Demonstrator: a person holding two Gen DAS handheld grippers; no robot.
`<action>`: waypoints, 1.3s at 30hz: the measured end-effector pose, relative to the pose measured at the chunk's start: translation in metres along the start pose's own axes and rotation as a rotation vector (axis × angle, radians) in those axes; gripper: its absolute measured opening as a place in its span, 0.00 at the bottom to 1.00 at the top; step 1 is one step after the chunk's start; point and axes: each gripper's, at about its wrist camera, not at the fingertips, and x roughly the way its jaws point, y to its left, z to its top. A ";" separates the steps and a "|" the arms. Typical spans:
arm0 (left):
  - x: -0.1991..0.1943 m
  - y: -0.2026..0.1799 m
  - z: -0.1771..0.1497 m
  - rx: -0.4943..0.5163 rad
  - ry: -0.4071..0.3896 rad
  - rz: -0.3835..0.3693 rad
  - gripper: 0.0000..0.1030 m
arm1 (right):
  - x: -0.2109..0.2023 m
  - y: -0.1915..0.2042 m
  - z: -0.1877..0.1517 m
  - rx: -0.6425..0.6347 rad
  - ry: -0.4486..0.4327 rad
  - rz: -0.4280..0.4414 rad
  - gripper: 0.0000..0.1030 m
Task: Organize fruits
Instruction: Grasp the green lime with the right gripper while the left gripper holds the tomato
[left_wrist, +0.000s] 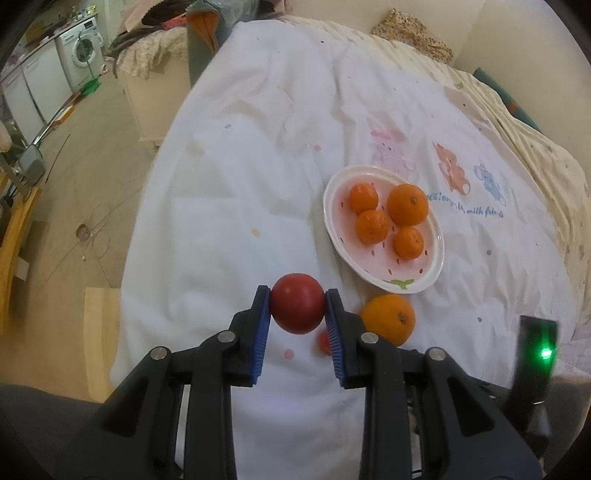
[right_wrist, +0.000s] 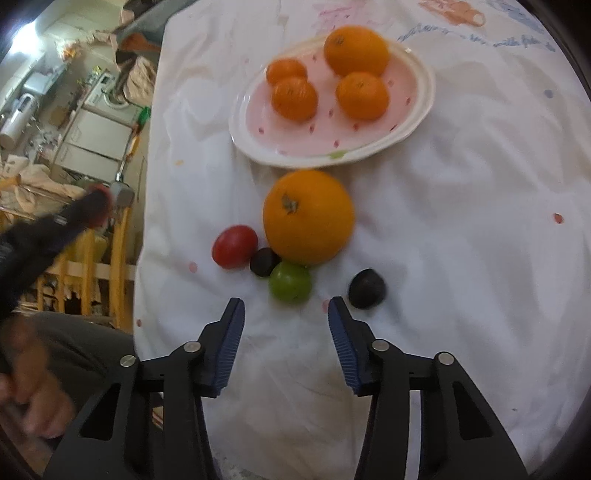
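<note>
My left gripper (left_wrist: 297, 291) is shut on a round red fruit (left_wrist: 297, 308), held above the white cloth. To its right a pink plate (left_wrist: 424, 282) carries several oranges (left_wrist: 408, 205). On the cloth in front of the plate (right_wrist: 258, 147) lies a large orange (right_wrist: 308, 218), with a small red fruit (right_wrist: 234, 245), a dark fruit (right_wrist: 264, 261) and a green fruit (right_wrist: 290, 282) against its near side. A second dark fruit (right_wrist: 366, 288) sits apart to the right. My right gripper (right_wrist: 285, 301) stands open just short of the green fruit, with nothing between its blue pads.
The white printed cloth (left_wrist: 258, 166) covers a bed whose left edge drops to the floor. A washing machine (left_wrist: 83, 50) and wooden furniture (right_wrist: 118, 236) stand off to the left. A hand (right_wrist: 33, 387) and the blurred left gripper (right_wrist: 92, 206) show at the left of the right wrist view.
</note>
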 end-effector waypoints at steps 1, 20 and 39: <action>0.000 0.002 0.000 -0.004 0.003 -0.003 0.25 | 0.006 0.002 0.000 -0.010 0.000 -0.017 0.46; 0.006 0.002 -0.004 -0.025 0.065 -0.064 0.25 | 0.034 0.032 0.009 -0.256 -0.040 -0.217 0.34; 0.022 0.000 -0.008 0.006 0.081 0.004 0.25 | -0.050 0.012 -0.001 -0.193 -0.100 -0.057 0.30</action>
